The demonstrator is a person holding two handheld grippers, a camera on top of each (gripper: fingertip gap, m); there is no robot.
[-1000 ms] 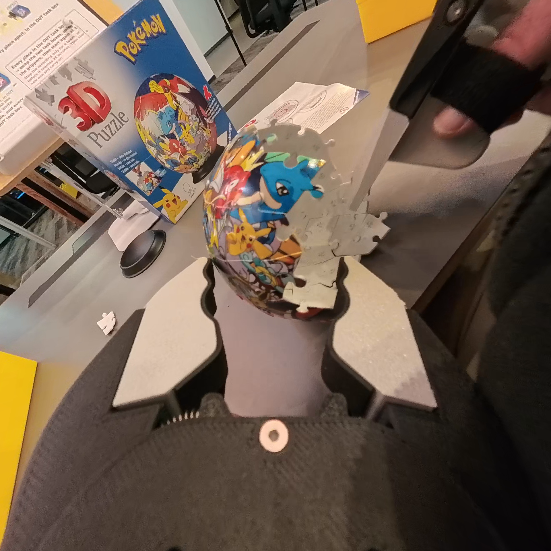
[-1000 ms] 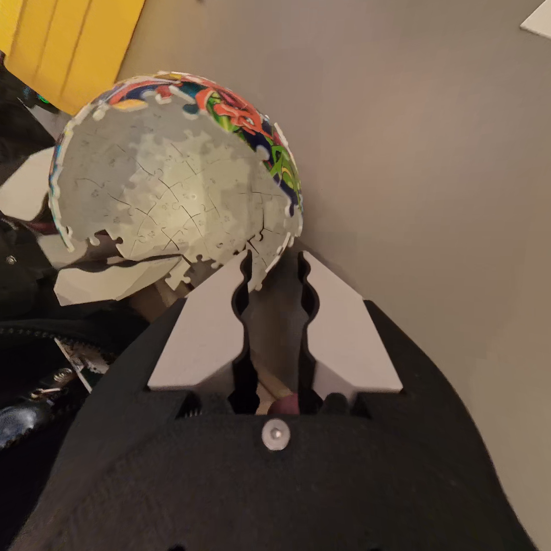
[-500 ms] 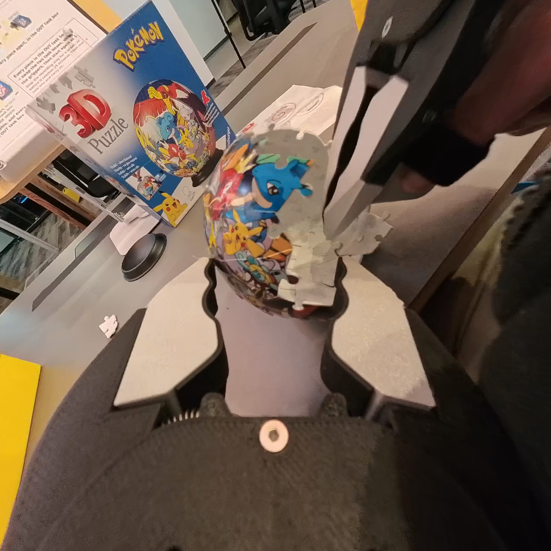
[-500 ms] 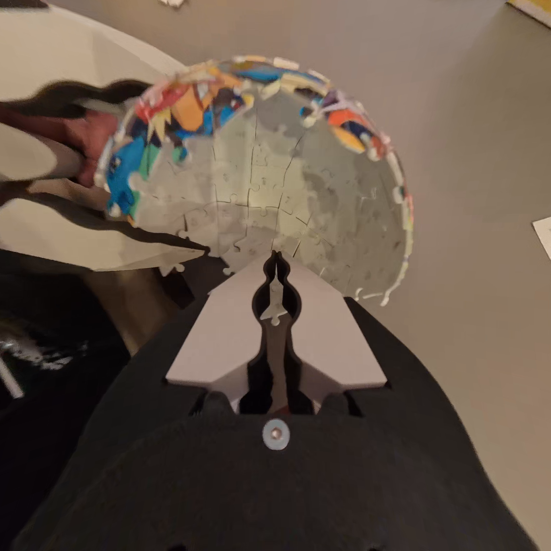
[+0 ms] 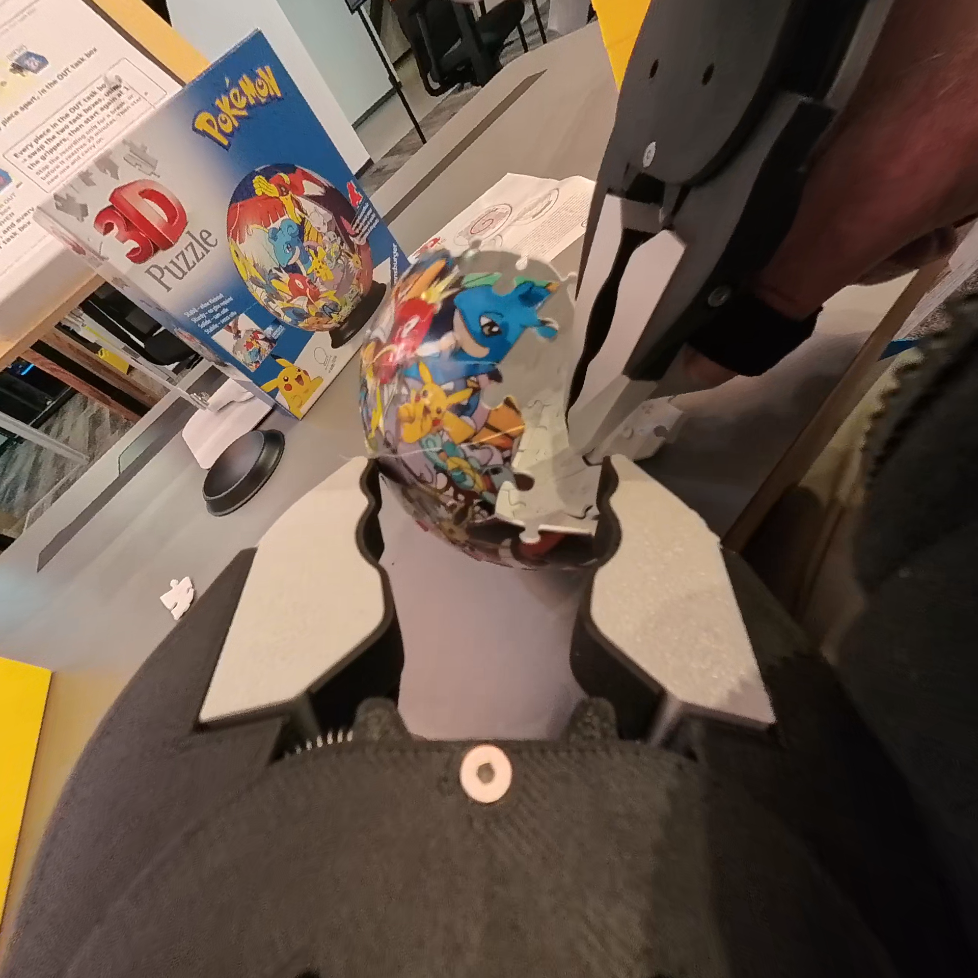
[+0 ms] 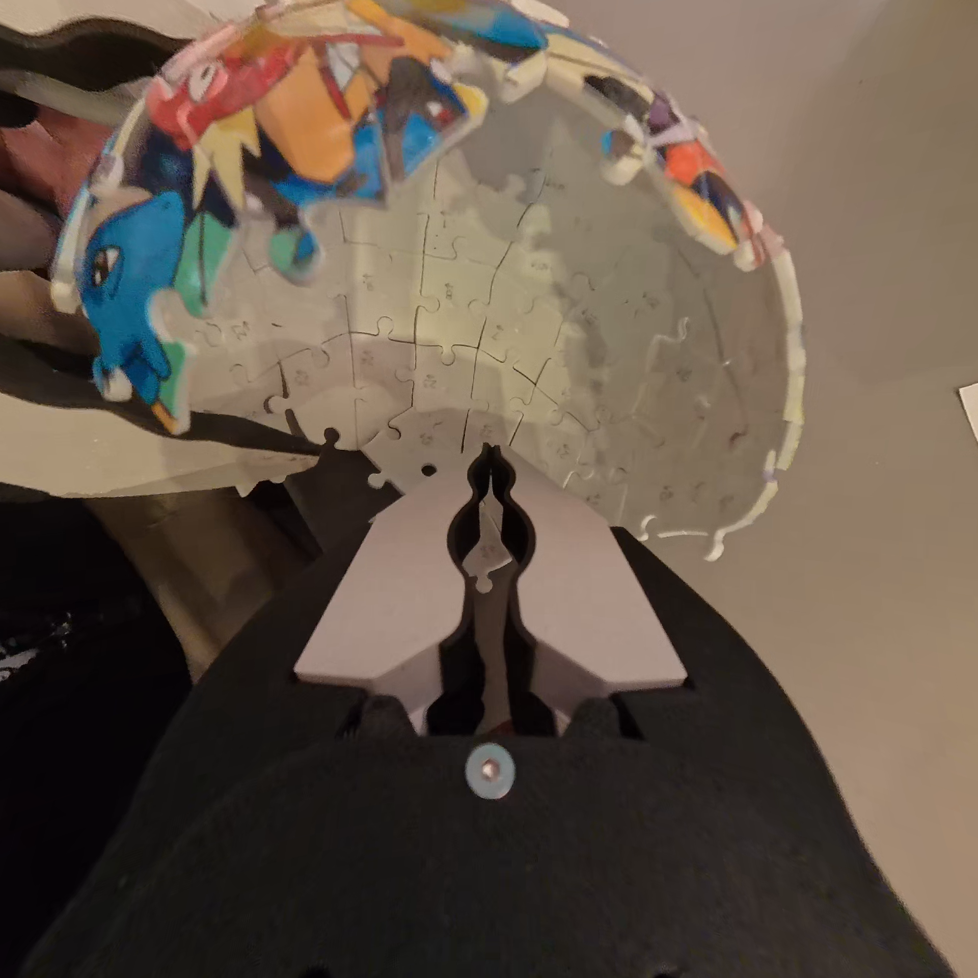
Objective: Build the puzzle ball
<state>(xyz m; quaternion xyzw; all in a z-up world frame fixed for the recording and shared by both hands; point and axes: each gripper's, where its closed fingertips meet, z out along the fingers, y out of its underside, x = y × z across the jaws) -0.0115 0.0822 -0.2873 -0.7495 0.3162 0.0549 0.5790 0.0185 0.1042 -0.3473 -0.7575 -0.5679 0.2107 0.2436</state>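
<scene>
Puzzle ball, half-built and open on one side, hangs above the grey table, cradled at its lower curve between the spread fingers of the left gripper. Behind stands the blue puzzle box. The right gripper is clenched on a small grey puzzle piece, seemingly touching the ball's rim.

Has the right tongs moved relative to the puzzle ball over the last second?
Yes. In the left wrist view, the right tongs have swung down from upper right to the puzzle ball rim, now pinching a piece.
</scene>
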